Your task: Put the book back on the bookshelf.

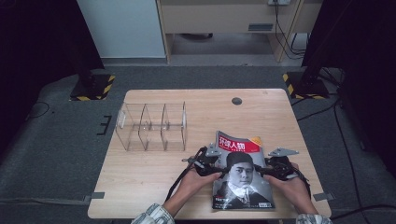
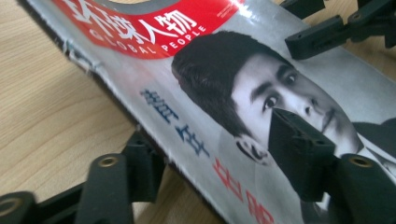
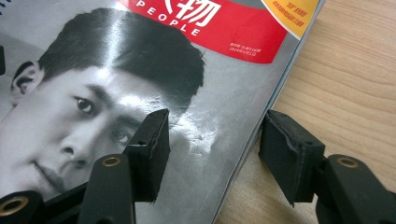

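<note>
Left claw (image 2: 210, 154) astride magazine (image 1: 240, 170) spine edge, jaws apart, one pad on cover, other below edge, no squeeze. Right claw (image 3: 212, 154) same at opposite edge, gaping. Magazine at table (image 1: 154, 172) front.

Risk: closing unevenly, cover creases or magazine slides.

High view adds clear rack (image 1: 152, 126) behind left; claw views show pad gaps.
</note>
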